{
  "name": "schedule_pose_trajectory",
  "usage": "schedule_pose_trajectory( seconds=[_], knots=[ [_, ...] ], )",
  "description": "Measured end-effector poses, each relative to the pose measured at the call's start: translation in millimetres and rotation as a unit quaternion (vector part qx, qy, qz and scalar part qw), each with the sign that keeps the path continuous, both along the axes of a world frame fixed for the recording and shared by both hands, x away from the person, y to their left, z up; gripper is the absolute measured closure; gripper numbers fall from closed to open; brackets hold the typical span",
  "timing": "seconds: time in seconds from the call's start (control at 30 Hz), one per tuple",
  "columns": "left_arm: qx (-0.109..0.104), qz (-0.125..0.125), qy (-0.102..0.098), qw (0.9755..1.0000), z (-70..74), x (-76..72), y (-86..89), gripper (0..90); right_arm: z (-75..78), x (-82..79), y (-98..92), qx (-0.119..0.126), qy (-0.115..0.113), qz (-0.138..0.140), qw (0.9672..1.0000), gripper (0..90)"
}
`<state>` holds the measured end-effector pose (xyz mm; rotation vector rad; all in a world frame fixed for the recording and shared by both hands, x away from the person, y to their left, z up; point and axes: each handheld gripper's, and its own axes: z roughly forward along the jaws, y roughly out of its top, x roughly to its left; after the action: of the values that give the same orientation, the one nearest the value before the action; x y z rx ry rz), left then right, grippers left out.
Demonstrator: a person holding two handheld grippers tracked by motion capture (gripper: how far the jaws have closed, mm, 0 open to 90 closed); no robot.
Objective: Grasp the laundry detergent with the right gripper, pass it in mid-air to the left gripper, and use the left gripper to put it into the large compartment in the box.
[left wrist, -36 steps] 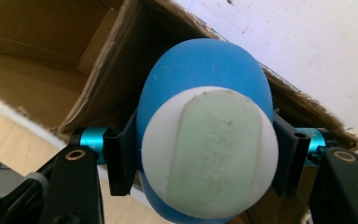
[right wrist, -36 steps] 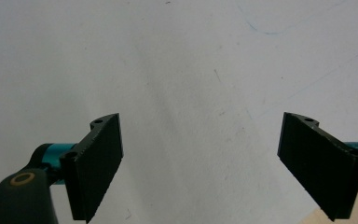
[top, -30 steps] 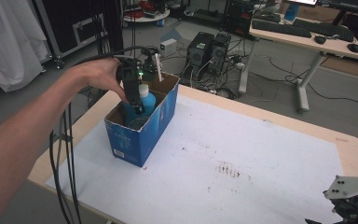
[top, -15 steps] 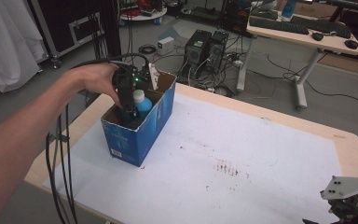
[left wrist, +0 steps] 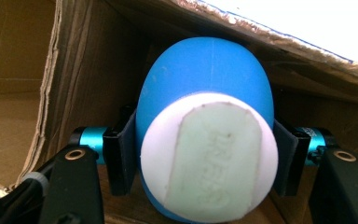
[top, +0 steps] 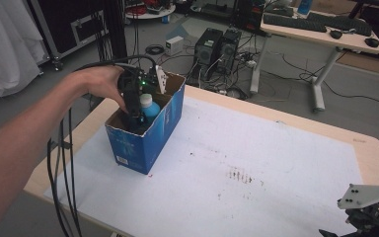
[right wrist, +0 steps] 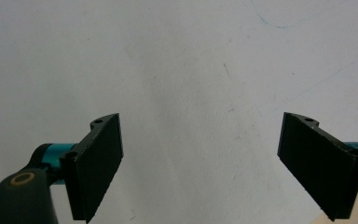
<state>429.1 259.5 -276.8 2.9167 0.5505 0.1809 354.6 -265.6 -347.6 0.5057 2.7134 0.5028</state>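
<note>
Left gripper (top: 137, 111) is down inside the blue cardboard box (top: 150, 136), jaws clamped on a blue bottle (left wrist: 205, 93) with a white cap (left wrist: 209, 158), looks like glue maybe. Right gripper (right wrist: 200, 163) sits low over the white surface (top: 256, 163), jaws wide apart, holding nothing.

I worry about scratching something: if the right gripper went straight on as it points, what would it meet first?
Probably the white table surface: the right gripper has nothing between its open jaws and looks straight onto it. Depth is unclear.
</note>
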Motion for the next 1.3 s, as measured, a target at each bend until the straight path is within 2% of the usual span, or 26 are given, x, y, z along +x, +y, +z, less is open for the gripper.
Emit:
schedule_pose_trajectory(
  seconds=[0.7, 0.93, 1.07, 1.3],
  knots=[
    [0.001, -0.003, 0.007, 1.0000, 2.1, 1.9, 0.2, 36.9, -1.9, -1.4, 3.4, -0.004, 0.001, 0.004, 1.0000, 13.5],
    [0.006, 0.005, 0.005, 1.0000, 5.7, 2.4, -0.3, 25.6, -2.6, -2.1, 5.1, -0.007, 0.001, 0.007, 1.0000, 13.5],
    [0.004, 0.011, 0.000, 0.9999, 10.4, 2.5, 0.6, 25.6, -3.6, -2.7, 4.9, -0.008, 0.003, 0.006, 0.9999, 13.5],
    [0.013, 0.016, -0.006, 0.9998, 20.6, 1.6, 0.9, 24.7, -3.4, -3.1, 4.4, -0.011, 0.003, 0.007, 0.9999, 13.5]
  ],
)
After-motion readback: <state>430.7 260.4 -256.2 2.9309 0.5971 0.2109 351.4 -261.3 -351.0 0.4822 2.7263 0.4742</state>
